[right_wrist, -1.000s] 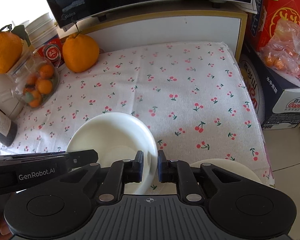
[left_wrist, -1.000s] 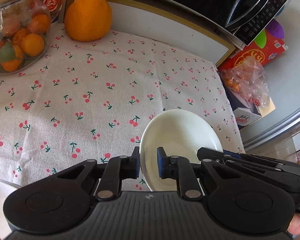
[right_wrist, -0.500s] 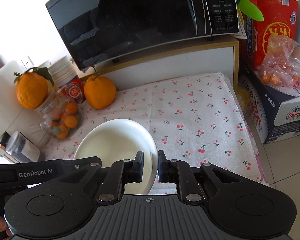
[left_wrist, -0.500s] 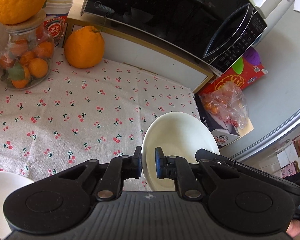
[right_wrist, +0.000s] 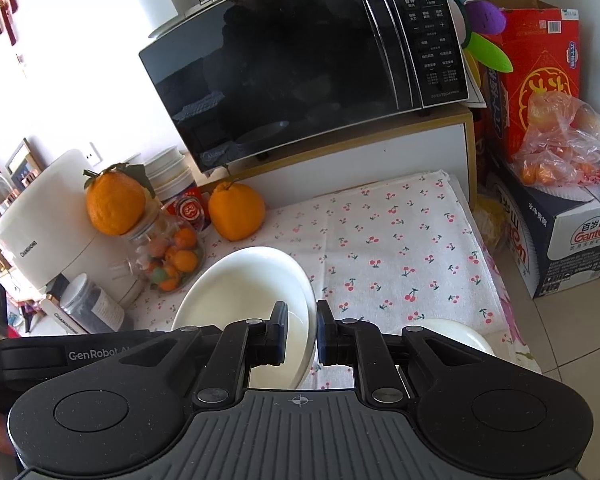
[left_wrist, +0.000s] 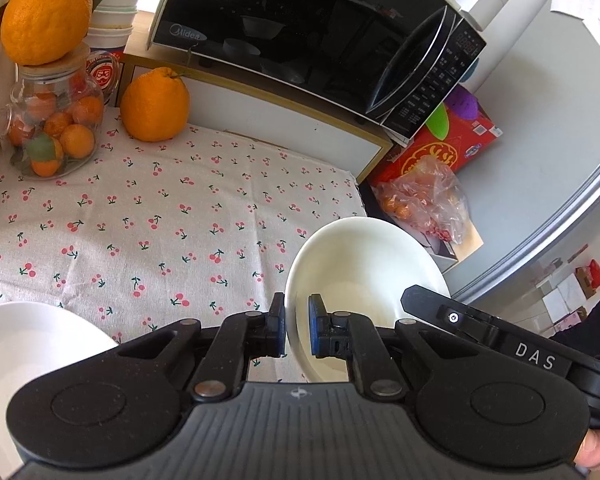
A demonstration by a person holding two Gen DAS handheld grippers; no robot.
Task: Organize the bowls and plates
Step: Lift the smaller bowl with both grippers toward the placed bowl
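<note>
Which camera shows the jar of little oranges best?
The left wrist view shows the glass jar best: it is big, well lit and whole, with small oranges inside and a large orange on its lid. In the right wrist view the jar looks smaller, and the held white bowl hides its lower edge.

I am viewing bright daylight flooding from the upper left, blowing out the wall [right_wrist: 80, 92] behind the microwave [right_wrist: 300, 64], whose dark door is mirroring reflections. Fisheye curvature is bending both frames' edges; focus is staying sharp.
</note>
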